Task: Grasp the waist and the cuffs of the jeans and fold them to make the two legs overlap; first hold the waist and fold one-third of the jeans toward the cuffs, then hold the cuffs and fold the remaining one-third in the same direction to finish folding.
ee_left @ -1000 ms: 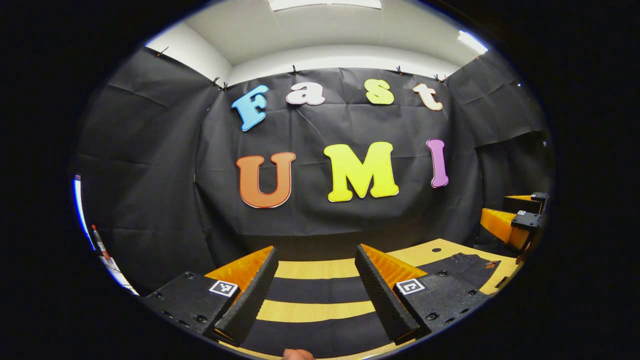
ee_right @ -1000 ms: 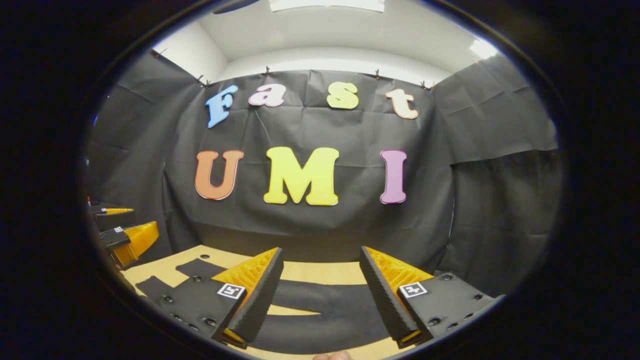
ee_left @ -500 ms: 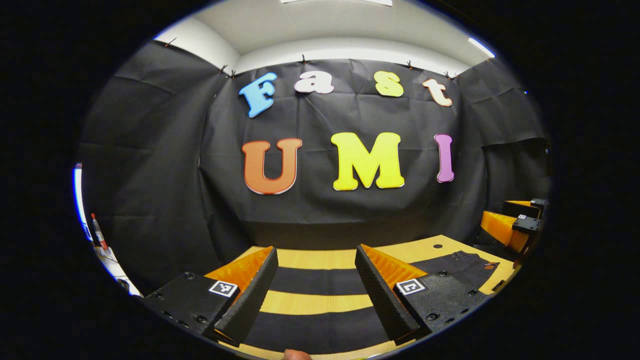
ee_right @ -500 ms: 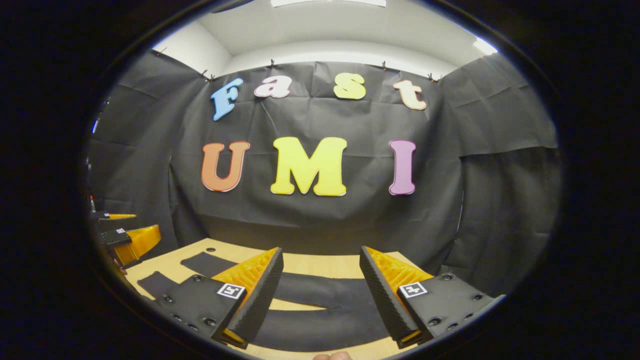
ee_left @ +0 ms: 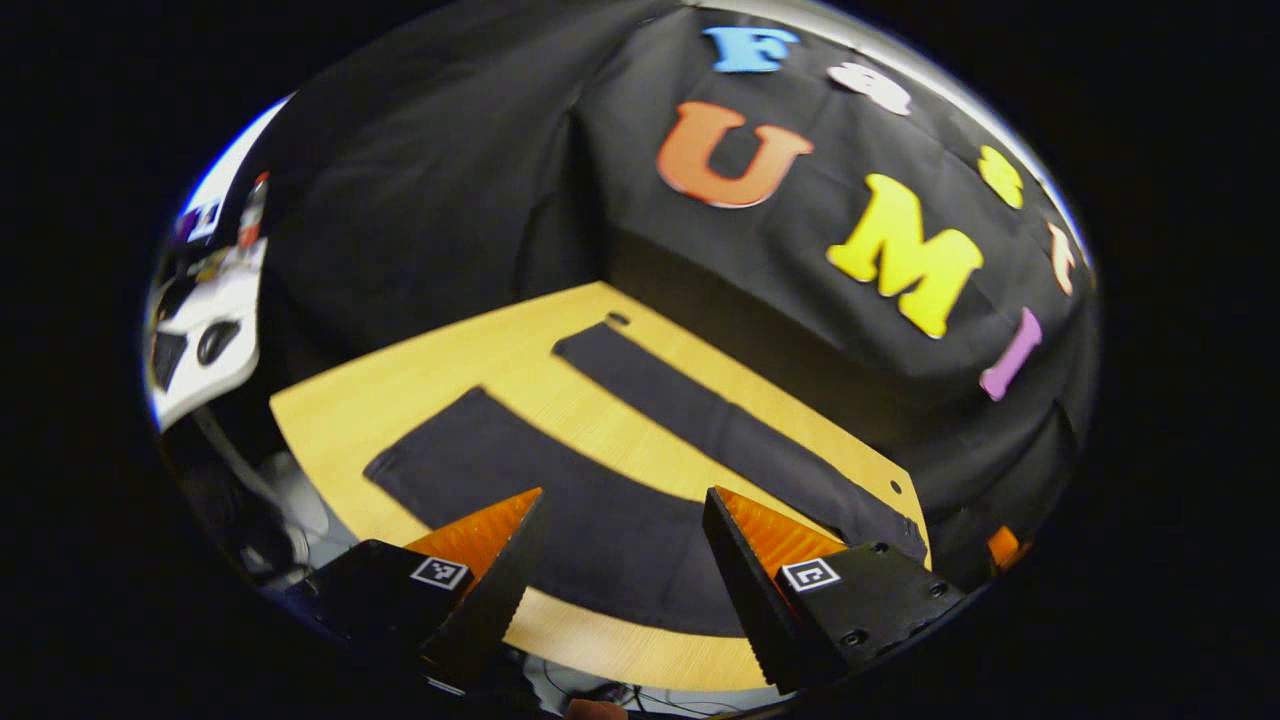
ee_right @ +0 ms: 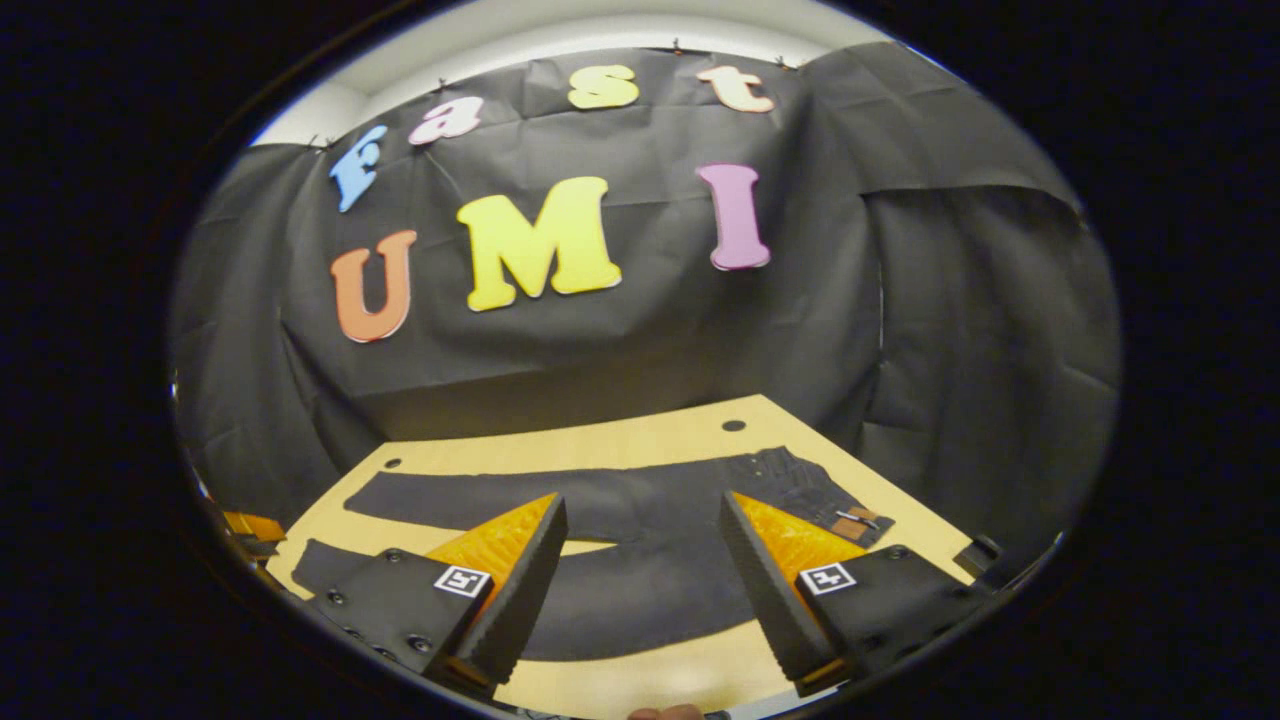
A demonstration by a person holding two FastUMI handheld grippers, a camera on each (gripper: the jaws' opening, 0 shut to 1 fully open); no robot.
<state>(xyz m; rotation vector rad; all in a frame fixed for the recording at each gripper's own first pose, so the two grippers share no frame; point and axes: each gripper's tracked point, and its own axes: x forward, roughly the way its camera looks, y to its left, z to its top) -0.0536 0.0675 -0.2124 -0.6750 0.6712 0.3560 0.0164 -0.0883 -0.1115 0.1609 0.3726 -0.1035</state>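
while jeans (ee_right: 640, 560) lie flat on the table (ee_right: 600, 445) — both grippers gape above

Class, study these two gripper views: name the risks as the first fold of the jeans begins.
1. The jeans lie flat with legs splayed apart on the table; uneven grasps may leave the legs misaligned.
2. Both the left gripper and right gripper hover open above the cloth; closing too high may catch nothing.

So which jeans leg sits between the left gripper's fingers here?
The near leg, running under the open left gripper; the far leg lies beyond bare table.
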